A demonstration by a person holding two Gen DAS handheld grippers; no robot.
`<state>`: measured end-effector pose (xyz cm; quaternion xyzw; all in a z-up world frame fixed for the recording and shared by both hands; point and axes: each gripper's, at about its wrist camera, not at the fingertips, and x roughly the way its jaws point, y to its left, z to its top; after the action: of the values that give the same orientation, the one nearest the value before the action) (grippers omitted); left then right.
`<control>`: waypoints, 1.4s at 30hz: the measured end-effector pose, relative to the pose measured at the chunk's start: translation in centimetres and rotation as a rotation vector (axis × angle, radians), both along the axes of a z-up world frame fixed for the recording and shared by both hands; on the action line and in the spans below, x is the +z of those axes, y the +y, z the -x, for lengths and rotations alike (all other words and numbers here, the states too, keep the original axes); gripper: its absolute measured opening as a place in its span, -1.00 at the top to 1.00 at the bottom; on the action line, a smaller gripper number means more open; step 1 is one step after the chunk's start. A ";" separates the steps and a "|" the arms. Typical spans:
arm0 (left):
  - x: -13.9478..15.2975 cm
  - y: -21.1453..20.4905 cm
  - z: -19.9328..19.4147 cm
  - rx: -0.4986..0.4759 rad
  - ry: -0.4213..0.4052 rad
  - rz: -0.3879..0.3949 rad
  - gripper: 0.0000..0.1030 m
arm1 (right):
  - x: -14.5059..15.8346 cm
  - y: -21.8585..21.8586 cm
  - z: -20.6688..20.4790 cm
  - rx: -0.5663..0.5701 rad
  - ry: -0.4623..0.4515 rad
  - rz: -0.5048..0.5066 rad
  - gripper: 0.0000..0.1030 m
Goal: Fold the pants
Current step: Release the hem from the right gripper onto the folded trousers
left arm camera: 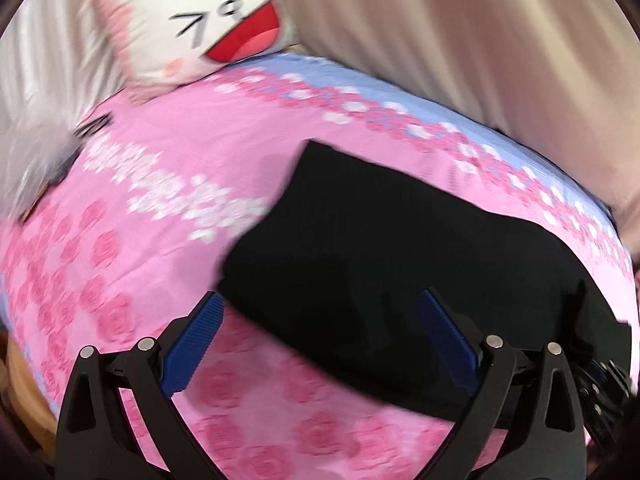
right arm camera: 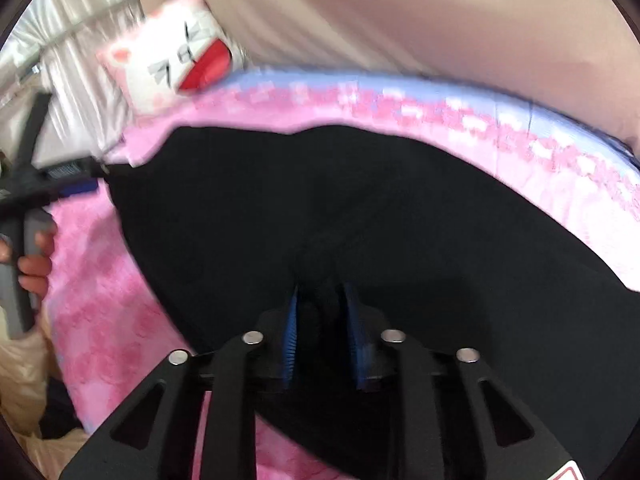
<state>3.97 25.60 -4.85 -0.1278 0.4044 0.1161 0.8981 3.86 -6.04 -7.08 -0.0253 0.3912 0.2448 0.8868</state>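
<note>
Black pants [right arm camera: 360, 208], apparently between right jaws.

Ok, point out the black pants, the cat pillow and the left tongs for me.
black pants [left arm camera: 384, 264]: left wrist view, middle of the dark fabric.
cat pillow [left arm camera: 200, 20]: left wrist view, on its white face.
left tongs [left arm camera: 320, 312]: left wrist view, midway between the open blue tips.

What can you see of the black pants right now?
The black pants are plain dark fabric, seemingly partly folded, lying fairly flat across the pink floral bedsheet. No seams or pockets show through the blur. The right gripper is closed on a bunched ridge of cloth. The left gripper is open over one edge, not gripping.
</note>
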 end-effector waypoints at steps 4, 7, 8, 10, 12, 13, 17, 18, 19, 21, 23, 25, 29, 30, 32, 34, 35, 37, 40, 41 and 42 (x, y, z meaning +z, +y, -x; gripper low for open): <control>-1.7 4.1 0.4 0.122 0.027 0.124 -0.86 | 2.4 -2.5 2.5 -0.063 -0.079 -0.065 0.10; -3.3 4.7 -0.9 0.105 0.060 0.245 -0.90 | 3.4 -5.7 3.4 -0.160 -0.074 -0.136 0.10; -3.1 4.2 -1.3 0.103 0.043 0.222 -0.90 | 3.6 -6.9 3.6 -0.202 -0.084 -0.139 0.10; -3.2 3.7 -2.5 0.046 0.029 0.292 -0.90 | 3.9 -9.0 4.2 -0.270 -0.088 -0.147 0.06; -2.8 2.7 -3.4 0.088 0.016 0.207 -0.52 | 3.8 -11.1 4.7 -0.341 -0.094 -0.160 -0.05; -2.6 2.1 -3.8 0.087 0.013 0.157 0.36 | 3.8 -12.3 5.0 -0.378 -0.096 -0.165 -0.09; 0.4 -1.3 -4.4 -0.007 -0.022 0.077 0.67 | 3.7 -17.1 6.2 -0.509 -0.103 -0.186 -0.11; 1.6 -2.5 -4.2 -0.037 -0.048 0.048 0.67 | 3.7 -18.6 6.8 -0.546 -0.109 -0.202 -0.11; 3.6 -4.7 -3.7 -0.091 -0.091 0.024 0.67 | 3.7 -19.8 7.3 -0.573 -0.113 -0.213 -0.11; 7.1 -9.2 -2.5 -0.204 -0.168 -0.011 0.67 | 3.5 -22.2 8.3 -0.628 -0.121 -0.233 -0.11; 10.5 -15.9 -0.8 -0.370 -0.247 -0.047 0.67 | 3.3 -24.0 9.0 -0.662 -0.122 -0.255 -0.11; 11.8 -21.4 0.5 -0.499 -0.281 -0.063 0.66 | 3.2 -25.5 9.9 -0.682 -0.130 -0.269 -0.11; 9.6 -33.0 1.8 -0.745 -0.215 -0.045 0.49 | 2.8 -27.5 11.4 -0.696 -0.141 -0.272 -0.12; 8.0 -35.5 1.7 -0.789 -0.171 -0.031 0.06 | 2.6 -27.9 11.5 -0.699 -0.137 -0.272 -0.13; 4.6 -40.0 2.2 -0.876 -0.074 -0.045 -0.64 | 2.0 -28.9 11.6 -0.714 -0.118 -0.262 -0.14; 3.1 -42.3 3.8 -0.894 -0.085 -0.123 -0.63 | 1.5 -29.9 11.7 -0.722 -0.097 -0.261 -0.14; 3.2 -42.8 4.4 -0.894 -0.109 -0.161 -0.65 | 1.3 -30.2 11.7 -0.717 -0.090 -0.272 -0.14; 4.3 -42.7 5.3 -0.880 -0.165 -0.199 -0.76 | 1.2 -30.4 11.6 -0.692 -0.087 -0.296 -0.14; 7.4 -39.3 4.1 -0.770 -0.237 -0.174 -0.84 | 1.3 -29.1 10.2 -0.595 -0.067 -0.346 -0.14; 8.2 -37.9 3.7 -0.721 -0.251 -0.167 -0.86 | 1.4 -28.5 9.7 -0.557 -0.058 -0.356 -0.15; 8.8 -36.6 3.3 -0.667 -0.261 -0.167 -0.87 | 1.5 -27.4 8.9 -0.504 -0.045 -0.369 -0.20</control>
<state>0.70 -10.99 3.95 0.0709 0.2951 -0.1678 0.9379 -4.99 -33.44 -5.58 0.2282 0.3145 0.0835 0.9176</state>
